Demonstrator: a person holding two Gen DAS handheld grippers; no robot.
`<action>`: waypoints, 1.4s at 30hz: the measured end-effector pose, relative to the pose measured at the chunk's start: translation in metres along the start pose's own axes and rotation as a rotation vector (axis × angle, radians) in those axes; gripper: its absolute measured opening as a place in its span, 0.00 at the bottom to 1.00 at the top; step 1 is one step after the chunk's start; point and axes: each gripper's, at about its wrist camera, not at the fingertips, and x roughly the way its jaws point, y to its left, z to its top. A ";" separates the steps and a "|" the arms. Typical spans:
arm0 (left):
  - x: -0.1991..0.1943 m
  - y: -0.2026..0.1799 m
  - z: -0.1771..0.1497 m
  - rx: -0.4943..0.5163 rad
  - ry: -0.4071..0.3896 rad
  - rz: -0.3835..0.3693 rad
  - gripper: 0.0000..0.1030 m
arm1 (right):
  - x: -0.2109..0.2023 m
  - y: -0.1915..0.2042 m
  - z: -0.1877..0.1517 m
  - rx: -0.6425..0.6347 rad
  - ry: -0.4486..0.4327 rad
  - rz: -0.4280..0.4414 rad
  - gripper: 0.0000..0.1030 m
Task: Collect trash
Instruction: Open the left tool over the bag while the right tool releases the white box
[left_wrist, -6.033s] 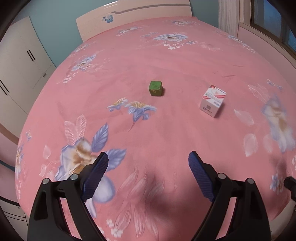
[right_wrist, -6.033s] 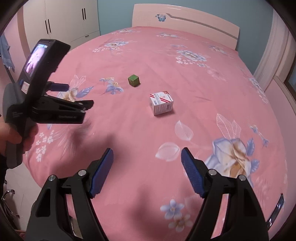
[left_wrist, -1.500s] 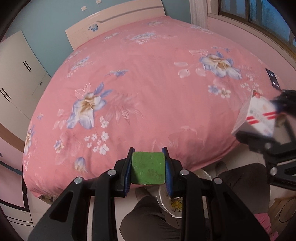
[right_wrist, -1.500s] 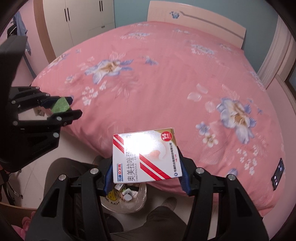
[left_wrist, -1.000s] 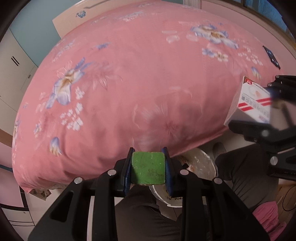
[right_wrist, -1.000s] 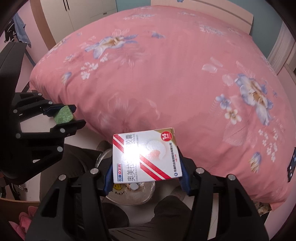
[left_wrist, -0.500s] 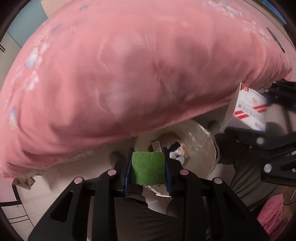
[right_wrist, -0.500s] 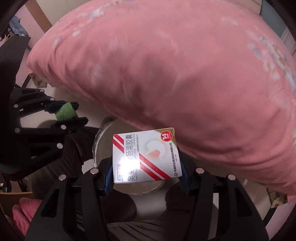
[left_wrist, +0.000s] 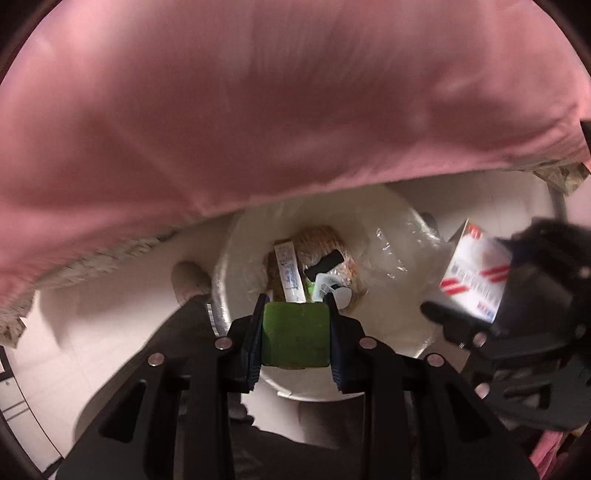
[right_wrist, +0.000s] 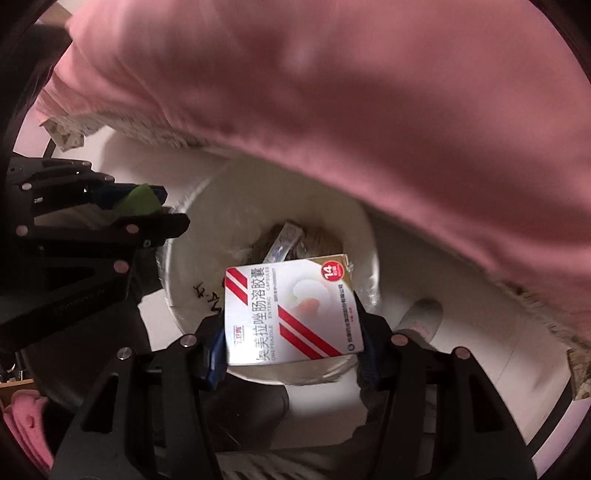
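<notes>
My left gripper (left_wrist: 295, 334) is shut on a green cube (left_wrist: 295, 338) and holds it over the near rim of a white trash bin (left_wrist: 391, 325) lined with clear plastic. My right gripper (right_wrist: 291, 332) is shut on a white medicine box (right_wrist: 291, 310) with red stripes, held over the same bin (right_wrist: 184, 295). In the left wrist view the box (left_wrist: 474, 280) and right gripper (left_wrist: 517, 295) sit at the bin's right rim. In the right wrist view the cube (right_wrist: 138, 201) and left gripper (right_wrist: 147, 210) sit at the bin's left rim.
The bin holds wrappers and a small carton (left_wrist: 290, 273). The pink bed cover (left_wrist: 277, 103) hangs over the far side of the bin. Pale floor (left_wrist: 55, 332) surrounds it, with my dark trouser legs and a shoe (right_wrist: 421, 314) close by.
Both grippers have tilted further down and moved in over the bin, which now fills the middle of both views. The cube and the box stay held.
</notes>
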 end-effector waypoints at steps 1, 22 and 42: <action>0.010 0.001 0.000 -0.012 0.014 -0.008 0.31 | 0.007 0.000 -0.001 0.000 0.009 0.003 0.55; 0.110 0.017 0.011 -0.198 0.169 -0.103 0.31 | 0.112 0.002 -0.003 0.062 0.158 0.049 0.56; 0.086 0.015 0.001 -0.183 0.160 -0.074 0.47 | 0.107 0.008 -0.002 0.064 0.137 0.030 0.59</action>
